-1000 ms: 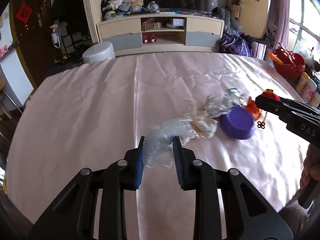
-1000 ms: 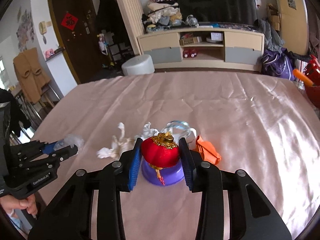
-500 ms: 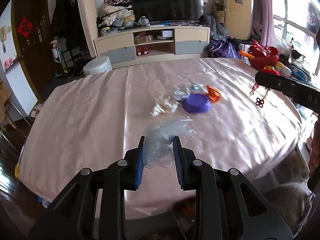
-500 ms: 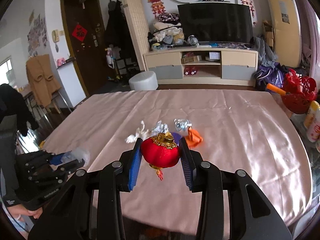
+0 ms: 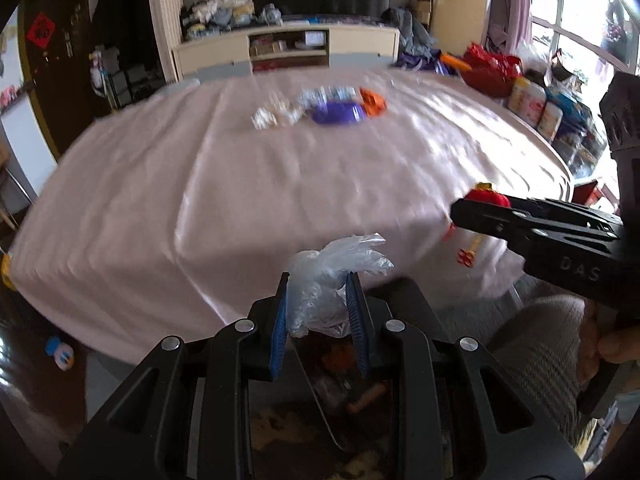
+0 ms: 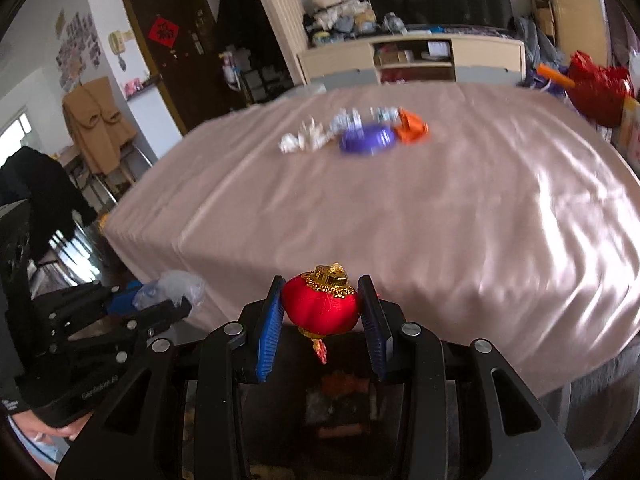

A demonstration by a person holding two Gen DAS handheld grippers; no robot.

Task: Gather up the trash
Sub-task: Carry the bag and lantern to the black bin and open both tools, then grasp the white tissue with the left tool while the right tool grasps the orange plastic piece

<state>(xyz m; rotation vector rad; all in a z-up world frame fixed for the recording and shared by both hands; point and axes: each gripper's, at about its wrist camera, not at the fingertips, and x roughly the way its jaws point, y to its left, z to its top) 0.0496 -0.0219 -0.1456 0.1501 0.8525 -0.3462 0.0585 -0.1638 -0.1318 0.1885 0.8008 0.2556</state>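
Trash bin [image 5: 332, 384] below (contents blurred); left gripper [image 5: 320, 312] clamps one plastic bag [image 5: 332, 276], right gripper [image 6: 322, 320] clamps one red lantern ornament [image 6: 320, 306].

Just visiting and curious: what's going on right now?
Left gripper shut on plastic bag. Right gripper shut on red lantern. Nothing blocking.

Table clutter: purple bowl [image 5: 338, 113], orange scrap [image 5: 373, 101] and white wrappers [image 5: 276, 115] at 12 o'clock, all smeared by motion blur.
Bin contents: dark opening [image 5: 344, 384] under the left gripper [image 5: 320, 312], items inside unreadable.
Lantern: red lantern [image 5: 486, 197] at 3 o'clock, mostly hidden behind the right gripper [image 5: 520, 220].
Right-view floor: shapes [image 6: 340, 396] below the lantern, blurred, unidentifiable.
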